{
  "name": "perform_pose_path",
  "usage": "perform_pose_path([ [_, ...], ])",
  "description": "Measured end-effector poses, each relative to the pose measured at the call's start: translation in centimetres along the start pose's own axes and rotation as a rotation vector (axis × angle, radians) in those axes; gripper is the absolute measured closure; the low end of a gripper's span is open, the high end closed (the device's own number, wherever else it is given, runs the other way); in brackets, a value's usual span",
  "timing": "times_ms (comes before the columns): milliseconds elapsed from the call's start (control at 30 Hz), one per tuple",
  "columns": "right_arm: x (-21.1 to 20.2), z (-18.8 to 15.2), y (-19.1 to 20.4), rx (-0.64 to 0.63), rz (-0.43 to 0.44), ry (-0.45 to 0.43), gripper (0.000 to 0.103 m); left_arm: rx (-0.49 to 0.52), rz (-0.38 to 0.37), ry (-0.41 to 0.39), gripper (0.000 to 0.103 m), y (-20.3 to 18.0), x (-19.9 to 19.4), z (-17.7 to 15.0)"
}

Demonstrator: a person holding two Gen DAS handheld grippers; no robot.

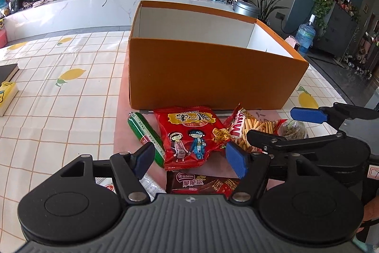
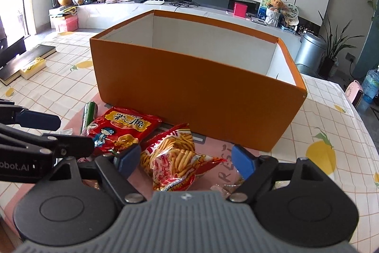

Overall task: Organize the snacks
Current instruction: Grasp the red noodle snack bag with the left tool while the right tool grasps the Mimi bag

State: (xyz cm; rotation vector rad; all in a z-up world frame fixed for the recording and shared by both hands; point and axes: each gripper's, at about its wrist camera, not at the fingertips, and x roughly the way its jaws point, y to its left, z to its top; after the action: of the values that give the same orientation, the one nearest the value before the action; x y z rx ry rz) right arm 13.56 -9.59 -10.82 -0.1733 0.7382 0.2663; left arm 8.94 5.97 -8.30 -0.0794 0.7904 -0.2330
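Note:
An open orange box [image 1: 208,72] with a white inside stands on the table; it also shows in the right wrist view [image 2: 189,87]. In front of it lie a green sausage [image 1: 145,134], a red cartoon snack bag [image 1: 191,134], a bag of stick snacks [image 1: 251,129] and a brown wafer pack [image 1: 201,184]. My left gripper [image 1: 189,158] is open above the red bag and the wafer pack. My right gripper [image 2: 184,160] is open over the stick snack bag [image 2: 175,158]. The red bag [image 2: 123,127] and the sausage [image 2: 90,113] lie to its left.
A small clear-wrapped snack [image 1: 293,129] lies right of the stick snacks. Books [image 1: 7,87] lie at the table's left edge. Small wrapped candies [image 2: 222,189] lie near my right gripper. The lemon-print tablecloth [image 1: 71,98] covers the table. A TV counter stands behind.

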Motion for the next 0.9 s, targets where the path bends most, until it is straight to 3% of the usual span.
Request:
perform_pose_path([
  [167, 1.1, -0.1, -0.7, 0.048, 0.001, 0.054, 0.034, 0.035, -0.009, -0.005, 0.018, -0.7, 0.8, -0.1],
  [300, 1.4, -0.3, -1.8, 0.122, 0.028, 0.073, 0.037, 0.017, -0.022, 0.001, 0.014, -0.8, 1.5, 0.1],
  [367, 1.9, -0.5, -2.3, 0.160, 0.071, 0.111, 0.057, 0.036, -0.009, 0.007, 0.014, -1.3, 2.0, 0.0],
  [500, 2.5, -0.7, -2.7, 0.203, 0.067, 0.148, 0.059, 0.101, 0.049, -0.005, 0.014, -2.3, 2.7, -0.2],
  [900, 2.6, -0.8, -3.5, 0.274, 0.065, 0.152, 0.062, 0.155, 0.118, -0.034, 0.014, -2.7, 4.4, -0.1],
])
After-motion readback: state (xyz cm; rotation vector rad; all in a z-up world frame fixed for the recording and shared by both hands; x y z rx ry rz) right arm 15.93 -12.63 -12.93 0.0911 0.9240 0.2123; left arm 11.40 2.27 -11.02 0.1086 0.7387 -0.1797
